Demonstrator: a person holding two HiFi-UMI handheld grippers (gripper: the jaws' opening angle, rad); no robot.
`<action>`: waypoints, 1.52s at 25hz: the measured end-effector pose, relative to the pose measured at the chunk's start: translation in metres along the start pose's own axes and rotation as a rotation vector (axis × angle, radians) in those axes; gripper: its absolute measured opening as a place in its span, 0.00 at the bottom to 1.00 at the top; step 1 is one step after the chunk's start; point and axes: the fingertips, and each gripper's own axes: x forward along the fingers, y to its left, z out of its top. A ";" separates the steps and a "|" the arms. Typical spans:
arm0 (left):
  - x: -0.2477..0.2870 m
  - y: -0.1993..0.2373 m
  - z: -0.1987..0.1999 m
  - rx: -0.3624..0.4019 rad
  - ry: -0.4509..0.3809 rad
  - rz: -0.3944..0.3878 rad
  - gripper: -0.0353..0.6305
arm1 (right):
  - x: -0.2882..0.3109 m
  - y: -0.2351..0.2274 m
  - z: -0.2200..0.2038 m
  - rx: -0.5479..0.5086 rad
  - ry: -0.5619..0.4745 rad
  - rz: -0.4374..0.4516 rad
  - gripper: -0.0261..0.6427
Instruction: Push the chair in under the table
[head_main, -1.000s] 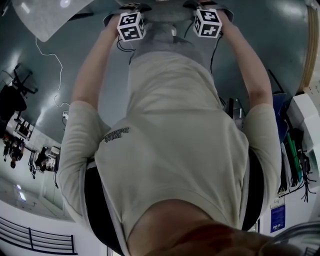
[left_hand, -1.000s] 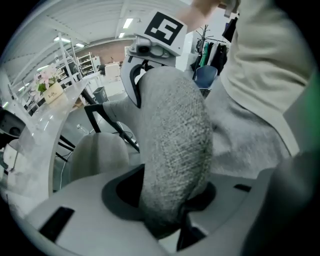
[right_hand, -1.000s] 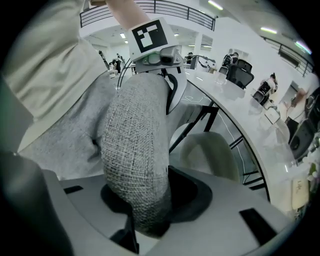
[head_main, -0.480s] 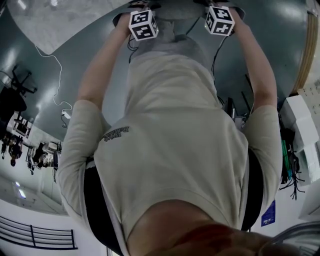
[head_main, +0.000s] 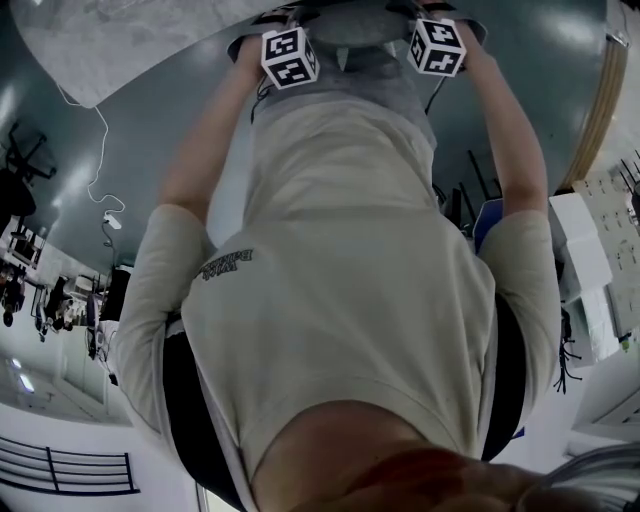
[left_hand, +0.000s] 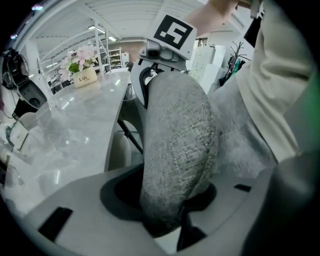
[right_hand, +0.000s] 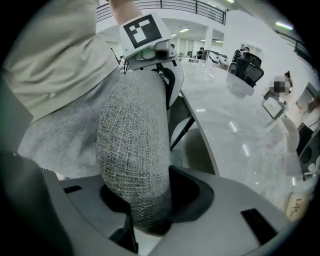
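Head view looks steeply down past the person's pale T-shirt (head_main: 340, 300) to both arms stretched forward, with the left cube (head_main: 290, 57) and the right cube (head_main: 437, 46) at the top of the picture. Between them sits the grey fabric of the chair (head_main: 345, 85). The desk (head_main: 110, 40), white and marbled, shows its rounded corner at upper left above the dark floor (head_main: 170, 130).

Left gripper view has the left tongs (left_hand: 167, 215) clamped on the top rim of the chair's padded backrest (left_hand: 175, 135), the woven fabric filling the gap between the two jaws. Right gripper view shows the right tongs (right_hand: 147, 215) closed on the same rim at its other end, fabric again pressed between the jaws.

The chair stands at the desk's curved edge, its backrest just beside that edge and outside it. Whether the seat lies beneath the top cannot be told. A pot of pink flowers (left_hand: 82, 70) stands on the desk toward its far edge, and dark office chairs (right_hand: 247, 67) stand along the far side
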 end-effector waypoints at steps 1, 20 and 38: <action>0.001 0.003 0.005 -0.013 -0.001 0.014 0.30 | -0.003 -0.002 -0.005 -0.008 0.003 0.004 0.28; 0.005 0.016 0.022 -0.050 0.047 0.017 0.31 | -0.013 -0.007 -0.022 -0.112 -0.028 0.176 0.35; -0.076 0.004 0.061 -0.363 -0.088 -0.008 0.34 | -0.102 -0.019 0.000 0.068 -0.139 0.203 0.27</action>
